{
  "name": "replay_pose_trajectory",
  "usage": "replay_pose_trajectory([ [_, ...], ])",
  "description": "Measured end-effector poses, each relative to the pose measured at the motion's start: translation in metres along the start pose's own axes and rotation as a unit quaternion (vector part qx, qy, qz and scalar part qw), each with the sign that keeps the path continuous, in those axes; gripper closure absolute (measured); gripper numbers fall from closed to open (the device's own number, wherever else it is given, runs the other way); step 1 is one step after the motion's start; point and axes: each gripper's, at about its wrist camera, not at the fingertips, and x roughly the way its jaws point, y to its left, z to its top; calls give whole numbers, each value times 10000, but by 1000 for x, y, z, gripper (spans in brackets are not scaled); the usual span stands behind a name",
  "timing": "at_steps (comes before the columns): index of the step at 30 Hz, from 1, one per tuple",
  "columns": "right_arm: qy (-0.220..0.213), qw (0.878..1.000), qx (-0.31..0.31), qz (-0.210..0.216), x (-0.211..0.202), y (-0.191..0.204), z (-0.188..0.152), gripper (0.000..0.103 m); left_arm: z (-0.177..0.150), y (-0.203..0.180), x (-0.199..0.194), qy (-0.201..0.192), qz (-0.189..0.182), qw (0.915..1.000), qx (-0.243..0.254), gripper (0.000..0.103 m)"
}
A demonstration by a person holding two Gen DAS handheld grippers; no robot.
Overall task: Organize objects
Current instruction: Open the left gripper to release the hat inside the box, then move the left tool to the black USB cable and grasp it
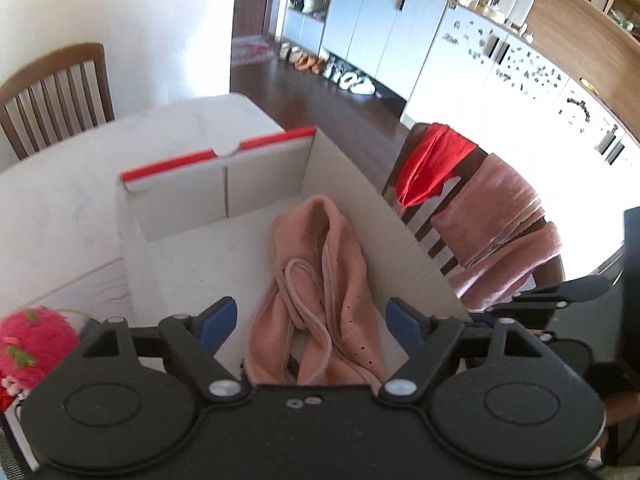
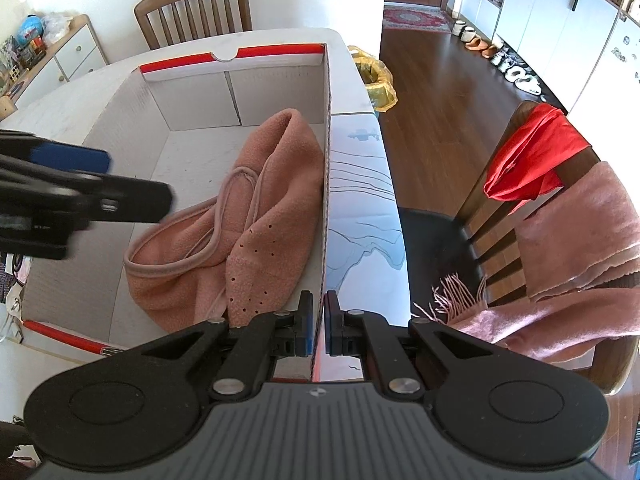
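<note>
Left tongs (image 1: pixel 310 320): jaws spread wide, nothing between the blue pads; they hover above the box, the pink garment lying below them and untouched
Right tongs (image 2: pixel 318 322): closed tight on the box's thin side wall, one pad inside, one outside; judged to be steadying the box
Pink fleece garment (image 2: pixel 240 216): lies crumpled inside the box, against the wall that the right tongs pinch; free of both tongs
Box (image 2: pixel 200 96): white corrugated cardboard, open top, red strip along the far rim with a thumb notch; stands on the counter (image 2: pixel 80 88)
Handling, garment: soft, limp and light, I judge; it will sag and drape when lifted; no risk of breaking
Where to grip: a thick fold of the fleece or the piped edge; the thin cord loop looks likely to slip or snag
Texture: nubbly fleece, small punched holes on one panel, smooth trim band
Handling, box: stiff but light; thin wall may flex under the pinch
Nearby: fuzzy pink strawberry-like toy (image 1: pixel 32 344) beside the box; red cloth (image 2: pixel 532 152) and a pink scarf (image 2: pixel 580 248) hang on a chair (image 2: pixel 480 208)
</note>
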Motion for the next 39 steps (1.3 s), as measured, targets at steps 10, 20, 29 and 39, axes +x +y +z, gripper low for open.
replay_pose_trajectory([
  [10, -8, 10000, 5, 20, -3, 0, 2, 98, -17, 39, -54, -374, 281, 9981, -406, 11],
  [20, 16, 10000, 50, 30, -3, -1, 2, 98, -53, 98, -93, -671, 825, 9884, -1084, 2],
  [29, 39, 10000, 41, -1, -5, 0, 3, 98, -90, 151, -109, -831, 1741, 9673, -1647, 1],
  [39, 57, 10000, 9, -72, -3, 2, 2, 98, -117, 165, -85, -634, 2229, 9624, -1414, 2],
])
